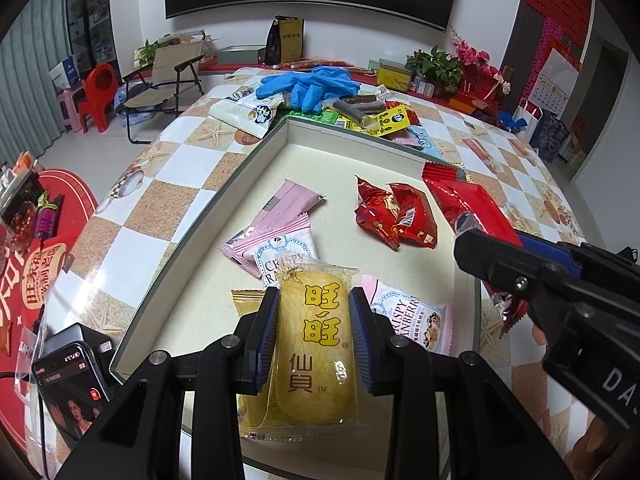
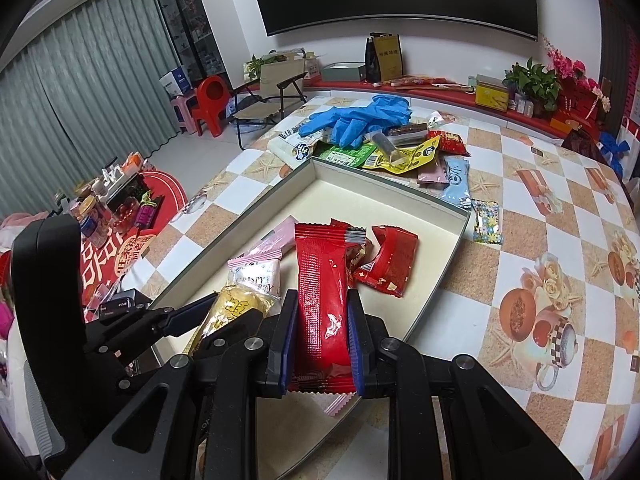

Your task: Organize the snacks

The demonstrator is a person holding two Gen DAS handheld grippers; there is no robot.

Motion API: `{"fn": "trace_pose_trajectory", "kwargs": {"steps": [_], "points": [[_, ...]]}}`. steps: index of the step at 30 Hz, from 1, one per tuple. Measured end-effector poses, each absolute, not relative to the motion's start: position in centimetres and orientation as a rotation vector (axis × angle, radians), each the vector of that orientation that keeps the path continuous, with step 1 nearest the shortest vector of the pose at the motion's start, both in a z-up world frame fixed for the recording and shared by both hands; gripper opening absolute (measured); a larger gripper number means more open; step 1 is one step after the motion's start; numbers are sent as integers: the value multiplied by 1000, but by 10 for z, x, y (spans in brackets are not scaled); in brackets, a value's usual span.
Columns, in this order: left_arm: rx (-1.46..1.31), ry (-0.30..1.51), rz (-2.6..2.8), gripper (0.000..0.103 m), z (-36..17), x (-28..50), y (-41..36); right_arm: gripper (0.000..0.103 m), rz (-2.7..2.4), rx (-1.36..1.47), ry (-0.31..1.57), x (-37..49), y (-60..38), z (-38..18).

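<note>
Cream-lined shallow cardboard tray (image 1: pixel 256 152) is holding pink wafer packets (image 1: pixel 276 236) and red candy packets (image 1: pixel 396 216) mid-frame; the left gripper (image 1: pixel 314 344) is pinching a yellow rice-cracker packet (image 1: pixel 312 360), the right gripper (image 2: pixel 322 344) clamping a long red foil packet (image 2: pixel 320 300).

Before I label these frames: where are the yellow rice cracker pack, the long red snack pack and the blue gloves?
yellow rice cracker pack (image 1: pixel 316 344), left wrist view, printed front.
long red snack pack (image 2: pixel 322 300), right wrist view, mid-wrapper.
blue gloves (image 2: pixel 356 118), right wrist view, palm area.

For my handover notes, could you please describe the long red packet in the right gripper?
The long red packet is a glossy, narrow foil-like wrapper with crimped, zigzag-cut ends and a fine ribbed texture. It is sealed and held lengthwise between the right gripper's blue-padded fingers, above the shallow cream tray, its far end pointing toward other red snacks.
</note>
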State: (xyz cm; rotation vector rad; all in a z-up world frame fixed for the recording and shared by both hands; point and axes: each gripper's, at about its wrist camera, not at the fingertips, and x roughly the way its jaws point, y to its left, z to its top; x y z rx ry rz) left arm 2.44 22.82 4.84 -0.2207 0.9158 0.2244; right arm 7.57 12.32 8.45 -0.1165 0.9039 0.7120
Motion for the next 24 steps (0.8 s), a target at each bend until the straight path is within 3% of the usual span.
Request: {"fn": "trace_pose_trajectory", "kwargs": {"steps": [24], "points": [[-225,938,241,37,43,28,232,24,722,-121,942,82,131,72]]}}
